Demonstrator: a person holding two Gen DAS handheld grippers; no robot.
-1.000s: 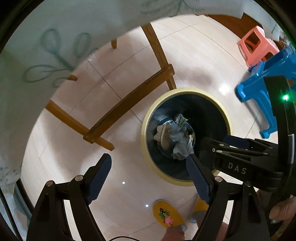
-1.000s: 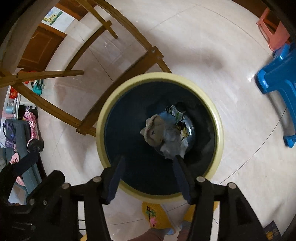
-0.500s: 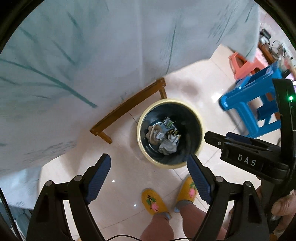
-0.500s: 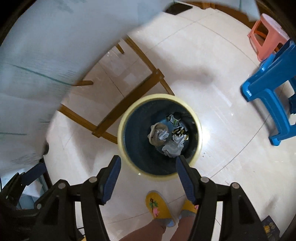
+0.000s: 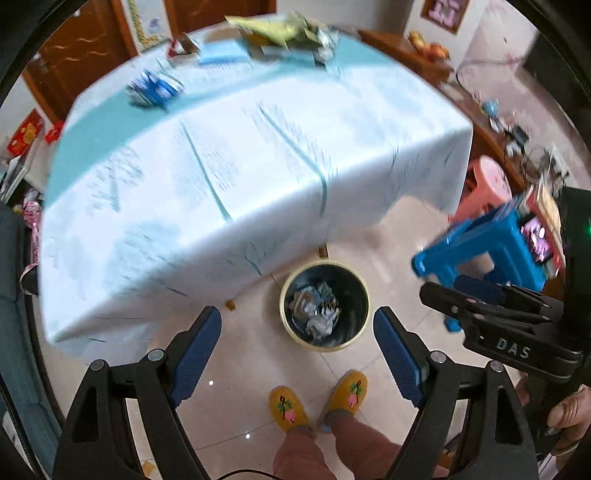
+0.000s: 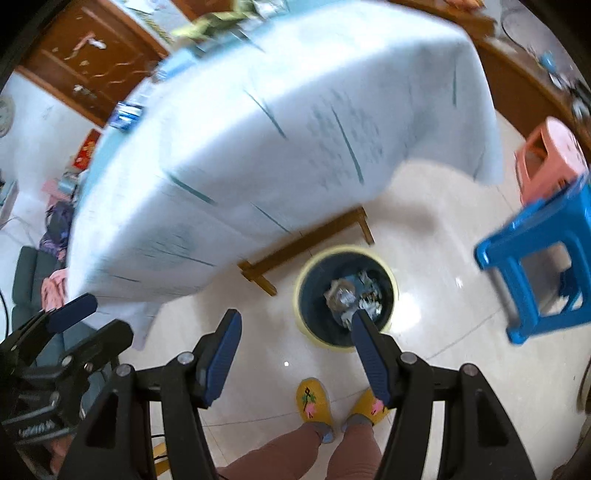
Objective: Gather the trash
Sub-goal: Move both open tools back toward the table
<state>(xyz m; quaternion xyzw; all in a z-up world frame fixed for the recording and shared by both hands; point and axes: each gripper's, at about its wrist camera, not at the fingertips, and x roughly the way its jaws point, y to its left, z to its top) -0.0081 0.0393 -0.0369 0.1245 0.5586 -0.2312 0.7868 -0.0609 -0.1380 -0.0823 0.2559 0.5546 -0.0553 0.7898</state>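
Table (image 5: 229,177): draped in a pale blue cloth, filling the upper half of both views, blurred.
Litter on table (image 5: 288,33): wrappers and packets heaped at the far edge, 12 o'clock in the left view; a blue packet (image 5: 153,88) lying apart at 10 o'clock.
Blue stool (image 6: 543,266): on the floor at 3 o'clock of the bin; pink stool (image 6: 550,162) just beyond.
Bin (image 5: 286,302): yellow-rimmed, dark inside, on the tiled floor just past the table edge, at 12 o'clock of the yellow slippers (image 5: 288,408).
Trash in bin (image 5: 314,308): crumpled paper and wrappers at the bottom.
Left gripper (image 5: 297,349): jaws wide, nothing between them.
Right gripper (image 6: 295,356): jaws parted, empty, above the floor.
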